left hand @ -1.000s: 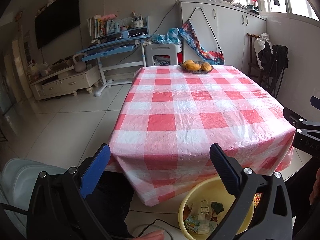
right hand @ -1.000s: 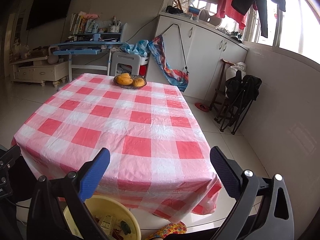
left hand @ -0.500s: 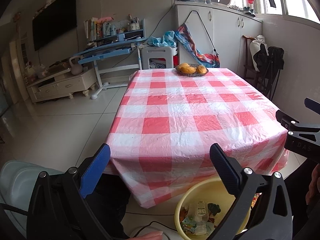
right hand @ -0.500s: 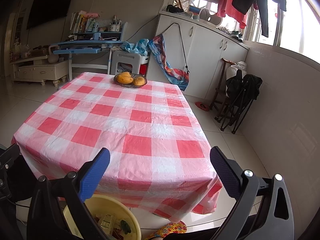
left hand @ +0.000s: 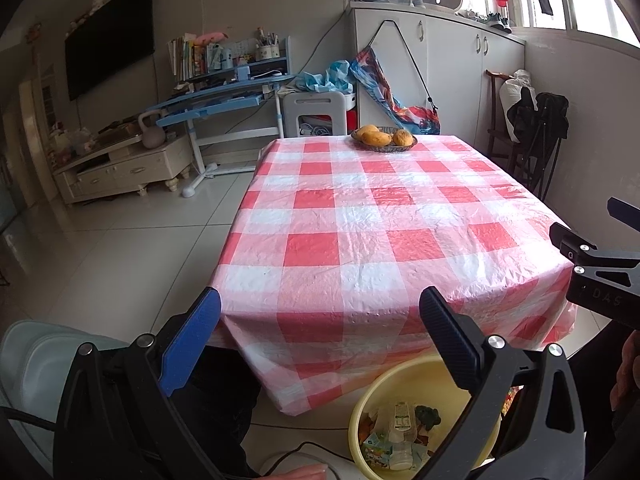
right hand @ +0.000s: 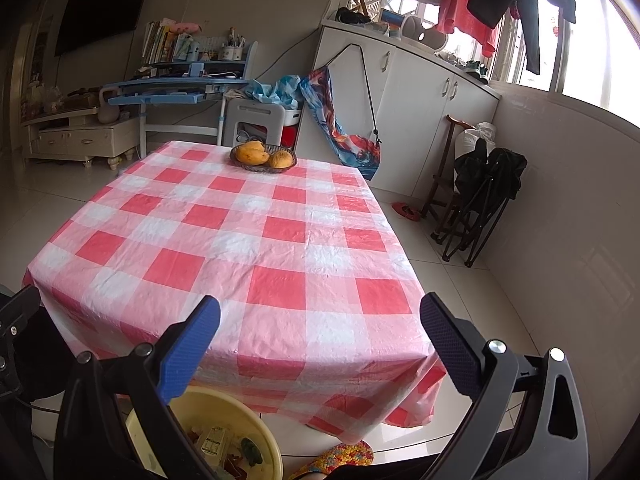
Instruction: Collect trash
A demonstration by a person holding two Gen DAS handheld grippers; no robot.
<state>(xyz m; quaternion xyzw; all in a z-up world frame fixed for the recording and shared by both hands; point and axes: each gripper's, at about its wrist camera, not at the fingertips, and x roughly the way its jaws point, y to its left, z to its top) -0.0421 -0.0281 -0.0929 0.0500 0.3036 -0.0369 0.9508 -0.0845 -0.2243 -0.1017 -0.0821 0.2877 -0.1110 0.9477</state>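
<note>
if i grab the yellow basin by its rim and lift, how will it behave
The yellow basin looks like thin plastic, so its rim would probably flex under a pinch. It holds only a clear bottle and scraps, so it is likely light. Lifted from one side, it would probably tilt and the loose trash slide.

Table [left hand: 376, 240]: 1; fruit basket [left hand: 383, 145]: 1, holding 3 mangoes [left hand: 374, 136]; yellow basin [left hand: 404, 384] of trash: 1; grippers: 2, left [left hand: 320, 332] and right [right hand: 320, 332]; TV [left hand: 110, 36]: 1
</note>
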